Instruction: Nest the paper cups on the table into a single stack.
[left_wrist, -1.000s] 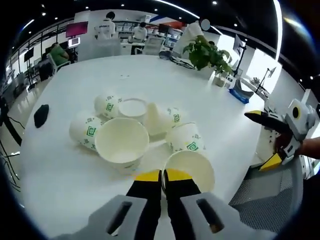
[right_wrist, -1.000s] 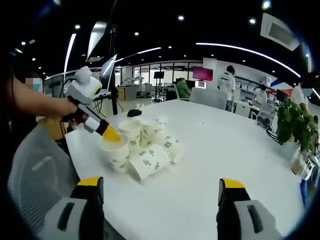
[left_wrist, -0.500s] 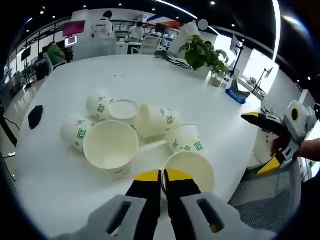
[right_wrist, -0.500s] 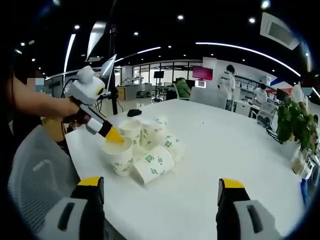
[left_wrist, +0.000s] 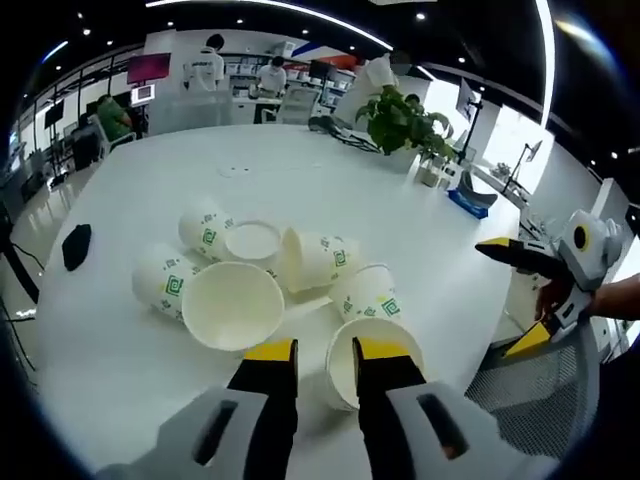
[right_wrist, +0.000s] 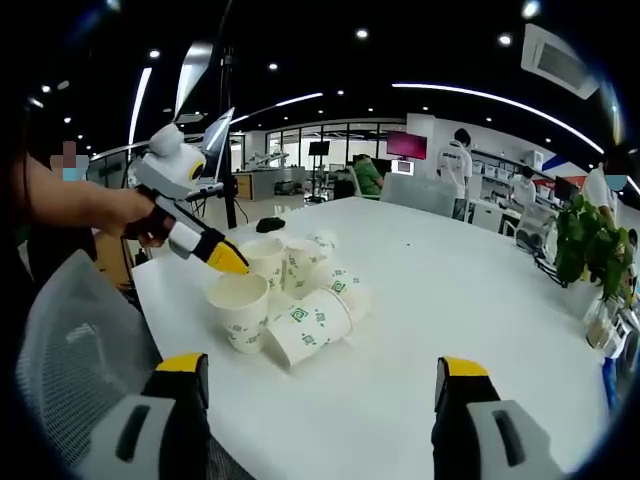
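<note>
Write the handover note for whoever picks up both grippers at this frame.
Left gripper: jaws slightly parted at the rim of the nearest upright white paper cup with green print; whether they pinch it is unclear. Right gripper: jaws wide open, holding nothing, back from the pile.
Other cups lie tipped or upright in a loose cluster on the round white table.
Done: no cups visibly nested.
Left: gather every cup into one stack.
</note>
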